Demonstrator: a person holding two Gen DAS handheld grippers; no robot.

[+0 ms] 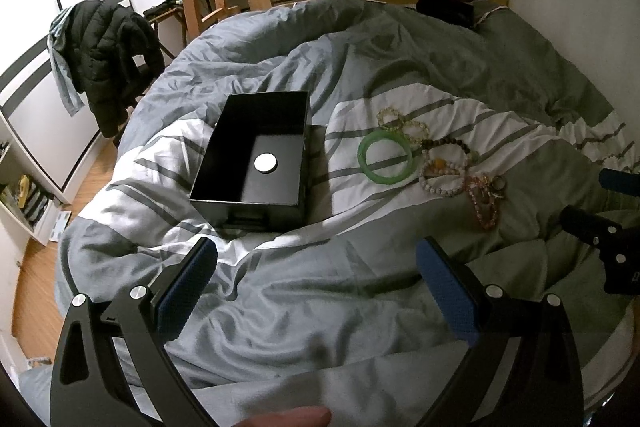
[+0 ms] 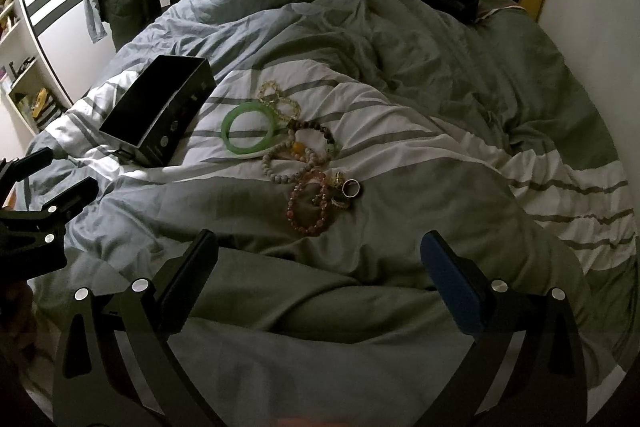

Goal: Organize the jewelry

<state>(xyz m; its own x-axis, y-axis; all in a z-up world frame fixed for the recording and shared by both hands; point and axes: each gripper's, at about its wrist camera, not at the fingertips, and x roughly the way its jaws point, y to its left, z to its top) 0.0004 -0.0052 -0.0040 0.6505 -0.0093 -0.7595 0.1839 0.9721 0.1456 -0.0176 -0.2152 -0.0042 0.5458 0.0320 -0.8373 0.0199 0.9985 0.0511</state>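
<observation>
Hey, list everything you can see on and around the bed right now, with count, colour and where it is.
box: one, black, open, on the duvet left of the jewelry
white disc: one, inside the box
bangle: one, green, nearest the box
bead bracelets: several, clear yellowish, dark, cream and pink, tangled right of the bangle
rings: at least two, metallic, beside the pink bracelet
duvet: one, grey with white stripes, covering the bed
dark case: one, black, far end of the bed
jacket: one, dark, hung left of the bed
left tongs: one, black with blue pads, open, empty
right tongs: one, same, open, empty
</observation>
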